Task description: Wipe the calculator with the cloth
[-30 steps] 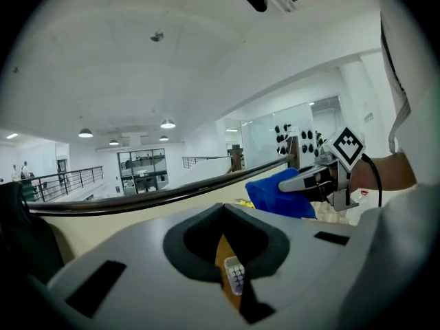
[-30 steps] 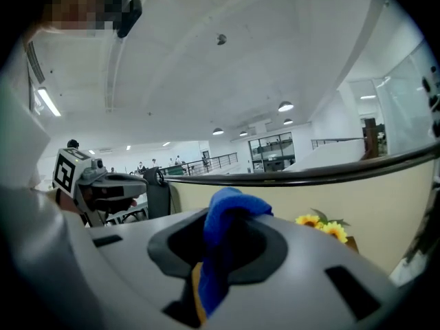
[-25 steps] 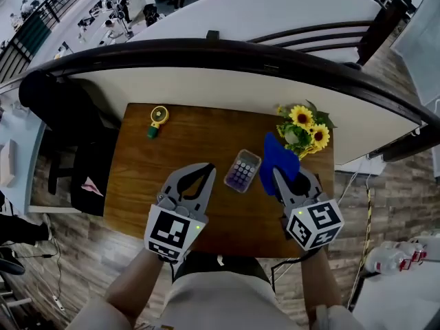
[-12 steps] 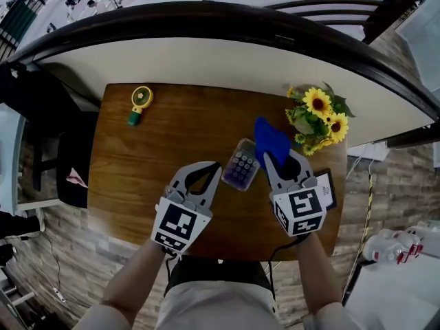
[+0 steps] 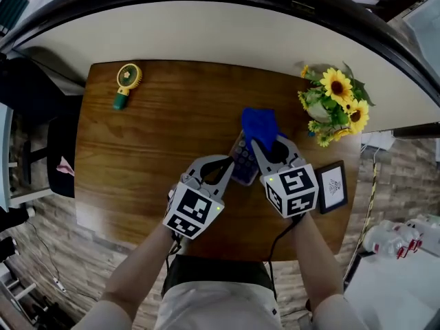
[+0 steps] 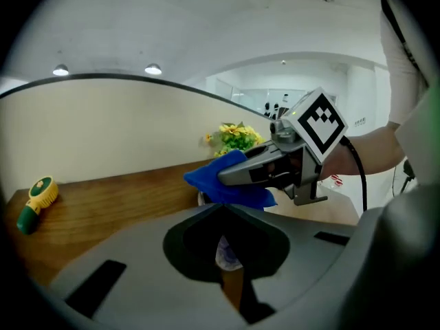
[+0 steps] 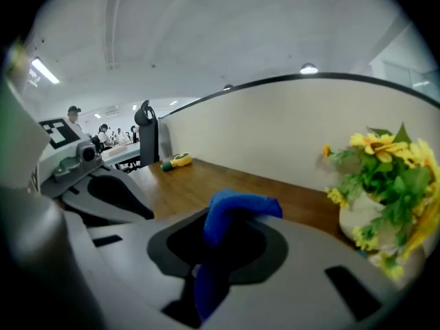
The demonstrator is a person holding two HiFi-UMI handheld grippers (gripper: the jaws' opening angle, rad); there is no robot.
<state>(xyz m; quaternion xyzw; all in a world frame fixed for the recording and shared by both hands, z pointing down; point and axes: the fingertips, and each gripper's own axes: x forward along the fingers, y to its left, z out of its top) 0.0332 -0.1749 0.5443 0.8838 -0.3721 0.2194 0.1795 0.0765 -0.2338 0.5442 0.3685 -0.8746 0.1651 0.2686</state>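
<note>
Head view: wooden table [image 5: 137, 157]. The calculator [image 5: 242, 162] lies near the table's middle, largely covered by the two grippers. The left gripper [image 5: 229, 162] reaches in from the near edge, its tips at the calculator's left side. The right gripper [image 5: 271, 150] comes in from the right with the blue cloth [image 5: 260, 124] bunched at its tips, lying over the calculator's far end. A yellow-green hand fan [image 5: 126, 82] lies at the far left corner, a pot of sunflowers [image 5: 337, 108] stands at the far right, and a small picture frame [image 5: 332, 186] is beside the right gripper.

Left gripper view: jaw tips are together, nothing clamped between them. Part of the calculator [image 6: 227, 254] shows through the opening behind the tips. Contact between tips and calculator is probable, not confirmed. The cloth [image 6: 210, 183] sits just past the tips, held by the right gripper.

Right gripper view: jaws are clamped on the cloth [image 7: 214, 273], which folds up and over between them. Sunflowers [image 7: 385, 184] at right, fan [image 7: 177, 161] far back on the table.
</note>
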